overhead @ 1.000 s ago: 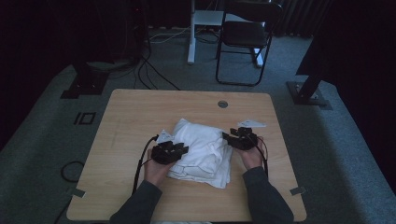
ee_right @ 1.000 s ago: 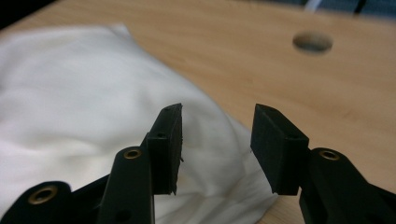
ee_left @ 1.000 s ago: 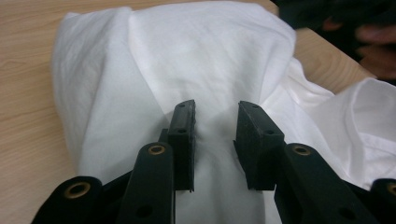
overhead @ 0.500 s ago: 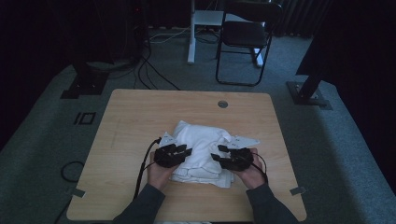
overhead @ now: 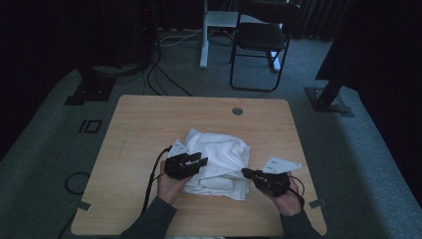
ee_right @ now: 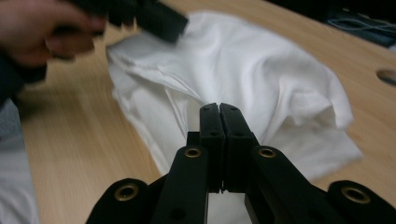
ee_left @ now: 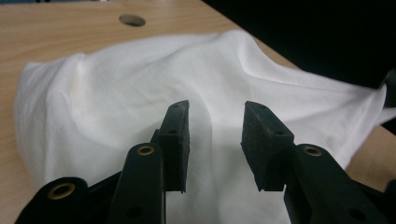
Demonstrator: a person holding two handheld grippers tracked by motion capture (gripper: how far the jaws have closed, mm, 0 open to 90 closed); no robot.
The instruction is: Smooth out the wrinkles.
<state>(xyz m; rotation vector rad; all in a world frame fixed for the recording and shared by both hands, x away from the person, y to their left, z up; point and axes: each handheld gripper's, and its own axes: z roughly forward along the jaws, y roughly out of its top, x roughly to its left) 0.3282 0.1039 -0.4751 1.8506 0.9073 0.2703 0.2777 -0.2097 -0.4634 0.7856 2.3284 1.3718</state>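
A crumpled, partly folded white cloth (overhead: 219, 157) lies in the middle of the wooden table (overhead: 144, 122). My left gripper (overhead: 198, 161) hovers over the cloth's left side with its jaws open and nothing between them; in the left gripper view (ee_left: 215, 109) the cloth (ee_left: 116, 88) spreads out beneath the pads. My right gripper (overhead: 245, 172) sits at the cloth's front right edge. In the right gripper view (ee_right: 219, 106) its jaws are shut on a fold of the cloth (ee_right: 261, 70), which runs taut into the tips.
A round cable hole (overhead: 237, 111) sits near the table's far edge. A black folding chair (overhead: 261, 40), a white desk leg (overhead: 204, 35) and floor cables (overhead: 159, 79) lie beyond the table. Black stand bases (overhead: 328, 97) flank it.
My right gripper has moved from the cloth's back right corner toward the front right, drawing a fold of cloth with it. The left gripper has barely shifted and stays open.
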